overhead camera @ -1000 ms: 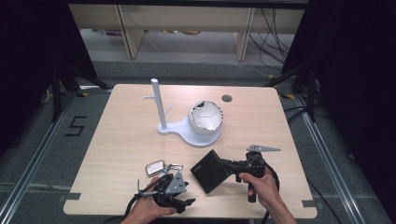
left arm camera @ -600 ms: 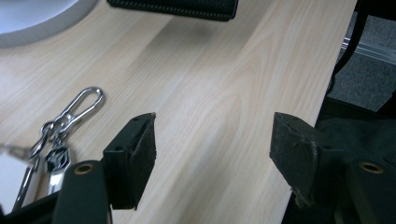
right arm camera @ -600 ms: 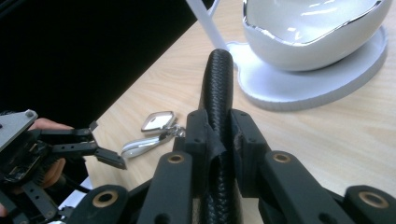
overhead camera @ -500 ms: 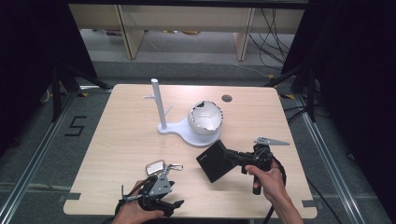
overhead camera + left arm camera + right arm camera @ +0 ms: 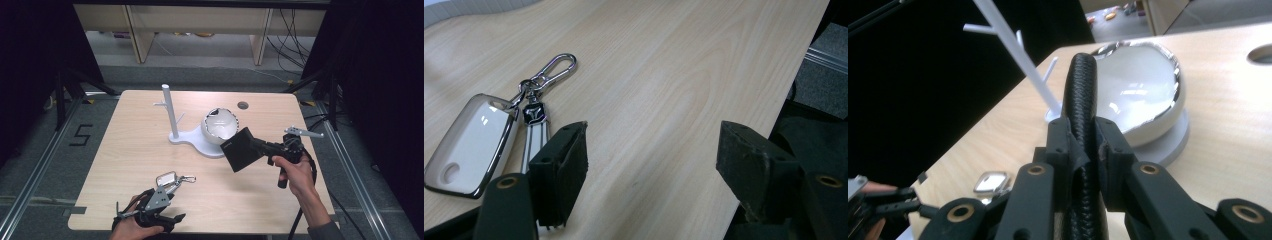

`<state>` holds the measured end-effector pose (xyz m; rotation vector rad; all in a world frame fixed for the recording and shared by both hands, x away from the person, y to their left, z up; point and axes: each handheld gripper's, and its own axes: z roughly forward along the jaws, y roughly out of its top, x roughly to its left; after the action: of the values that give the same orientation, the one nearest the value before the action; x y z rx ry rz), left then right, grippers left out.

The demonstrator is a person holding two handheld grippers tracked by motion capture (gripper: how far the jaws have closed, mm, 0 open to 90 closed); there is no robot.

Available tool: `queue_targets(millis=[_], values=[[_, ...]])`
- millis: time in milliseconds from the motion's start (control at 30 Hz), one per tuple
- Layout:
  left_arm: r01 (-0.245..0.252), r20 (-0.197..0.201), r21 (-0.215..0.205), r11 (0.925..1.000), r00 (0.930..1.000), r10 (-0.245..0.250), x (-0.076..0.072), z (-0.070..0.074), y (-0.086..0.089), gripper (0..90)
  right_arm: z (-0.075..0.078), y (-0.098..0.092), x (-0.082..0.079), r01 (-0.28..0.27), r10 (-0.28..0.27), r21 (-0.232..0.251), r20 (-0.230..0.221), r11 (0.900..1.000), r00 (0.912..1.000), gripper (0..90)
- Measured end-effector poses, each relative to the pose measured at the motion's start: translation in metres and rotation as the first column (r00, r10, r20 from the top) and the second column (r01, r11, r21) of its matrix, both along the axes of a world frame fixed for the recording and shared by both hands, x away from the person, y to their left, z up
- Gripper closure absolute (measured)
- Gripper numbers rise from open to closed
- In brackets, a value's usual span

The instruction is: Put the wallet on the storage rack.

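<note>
My right gripper point(image 5: 261, 148) is shut on a black woven-leather wallet point(image 5: 239, 149), holding it in the air just right of the white bowl point(image 5: 219, 125). In the right gripper view the wallet point(image 5: 1081, 85) stands edge-on between the jaws of that gripper point(image 5: 1083, 127), with the bowl point(image 5: 1140, 95) behind it. A white key fob point(image 5: 167, 179) with a metal carabiner lies on the table near the front. My left gripper point(image 5: 172, 211) is at the front edge, just short of it. In the left gripper view the jaws of this gripper point(image 5: 654, 135) stand wide open and empty, with the key fob point(image 5: 471, 145) to their left.
The bowl sits on a white stand base with a tall branched post point(image 5: 169, 112) at the table's middle. A round cable hole point(image 5: 243, 105) is at the back right. Wooden table point(image 5: 125, 150) with its front edge point(image 5: 769, 115) close to the left gripper; dark floor and shelving lie beyond.
The right gripper has lifted the wallet and carried it back and to the right, towards the bowl. The left gripper has drawn back left along the front edge, away from the key fob.
</note>
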<state>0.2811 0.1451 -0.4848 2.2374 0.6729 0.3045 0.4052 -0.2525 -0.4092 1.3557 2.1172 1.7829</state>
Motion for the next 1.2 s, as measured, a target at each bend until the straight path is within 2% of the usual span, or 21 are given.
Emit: queue_targets(millis=[33,167,200,233,367,400,467,533,567,600,667,767,800,867,900,933,967,1033,1067,1100,1200], values=[[-0.029,-0.015,-0.028,0.9992,0.9995,0.029,-0.002,-0.001,0.0,28.3,0.003,0.0,0.003,0.006,-0.006,-0.001,0.004,1.0,1.0,79.0],[-0.028,-0.007,-0.013,0.9995,0.9996,0.027,-0.001,0.001,0.007,28.1,0.015,-0.002,0.012,0.023,-0.023,-0.01,0.006,1.0,0.9997,78.9],[-0.041,-0.013,-0.042,0.9982,0.9991,0.041,-0.002,0.001,0.007,28.1,0.018,-0.003,0.016,0.026,-0.026,-0.021,0.018,0.999,0.9995,79.0],[-0.039,-0.004,-0.016,0.9991,0.9992,0.039,-0.001,0.001,0.011,28.1,0.021,-0.003,0.018,0.036,-0.036,-0.021,0.011,0.999,0.9993,78.9],[-0.054,-0.015,-0.032,0.998,0.9985,0.053,-0.002,-0.001,0.014,28.1,0.028,-0.003,0.026,0.049,-0.048,-0.034,0.007,0.998,0.9988,78.9],[-0.05,-0.018,-0.025,0.9984,0.9986,0.05,-0.001,-0.001,0.016,28.1,0.03,-0.002,0.033,0.058,-0.057,-0.057,0.029,0.997,0.998,78.9],[-0.06,-0.017,-0.026,0.9978,0.9981,0.06,-0.001,-0.002,0.017,28.0,0.034,0.001,0.036,0.061,-0.061,-0.044,0.005,0.997,0.9981,78.9],[-0.06,-0.022,-0.031,0.9977,0.998,0.06,-0.002,-0.002,0.017,28.0,0.035,0.002,0.042,0.064,-0.063,-0.063,0.023,0.996,0.9978,78.9],[-0.057,-0.019,-0.024,0.9981,0.9982,0.057,-0.001,-0.002,0.017,28.0,0.035,0.004,0.044,0.065,-0.064,-0.058,0.011,0.996,0.9979,78.9],[-0.059,-0.023,-0.032,0.9977,0.998,0.058,-0.001,-0.002,0.017,28.0,0.036,0.004,0.048,0.068,-0.066,-0.076,0.036,0.995,0.9972,78.9],[-0.06,-0.017,-0.023,0.998,0.9981,0.059,-0.001,-0.001,0.018,28.0,0.037,0.008,0.051,0.078,-0.077,-0.062,0.006,0.995,0.997,78.9],[-0.057,-0.018,-0.023,0.9981,0.9982,0.057,-0.001,0.0,0.019,28.0,0.038,0.011,0.062,0.081,-0.079,-0.075,0.027,0.994,0.9965,78.9],[-0.067,-0.02,-0.049,0.9966,0.9976,0.066,-0.002,0.0,0.019,28.0,0.039,0.012,0.065,0.089,-0.088,-0.077,0.021,0.993,0.9959,78.9],[-0.067,-0.02,-0.041,0.9969,0.9976,0.066,-0.002,0.0,0.02,28.0,0.04,0.014,0.072,0.1,-0.099,-0.077,0.02,0.992,0.9949,78.9],[-0.068,-0.01,-0.03,0.9973,0.9977,0.067,-0.001,0.001,0.022,27.9,0.041,0.017,0.074,0.11,-0.111,-0.069,-0.001,0.991,0.9939,78.9],[-0.064,-0.008,-0.023,0.9977,0.9979,0.064,-0.001,0.001,0.022,28.0,0.041,0.016,0.078,0.11,-0.108,-0.09,0.027,0.99,0.9938,78.9],[-0.071,-0.014,-0.036,0.9968,0.9974,0.071,-0.001,0.0,0.022,28.0,0.042,0.019,0.079,0.117,-0.118,-0.076,-0.005,0.99,0.993,78.9],[-0.065,-0.017,-0.035,0.9973,0.9978,0.064,-0.002,0.001,0.022,28.0,0.041,0.019,0.083,0.123,-0.122,-0.081,0.014,0.989,0.9924,78.9],[-0.084,-0.023,-0.056,0.9949,0.9963,0.083,-0.002,0.0,0.021,28.0,0.042,0.021,0.085,0.126,-0.127,-0.069,-0.006,0.99,0.9919,78.9],[-0.077,-0.015,-0.052,0.9957,0.997,0.076,-0.002,0.0,0.022,27.9,0.039,0.023,0.093,0.137,-0.138,-0.079,-0.004,0.987,0.9904,78.9],[-0.068,-0.012,-0.037,0.997,0.9977,0.067,-0.001,0.001,0.023,27.9,0.037,0.026,0.099,0.148,-0.15,-0.08,-0.02,0.986,0.9886,78.9]])
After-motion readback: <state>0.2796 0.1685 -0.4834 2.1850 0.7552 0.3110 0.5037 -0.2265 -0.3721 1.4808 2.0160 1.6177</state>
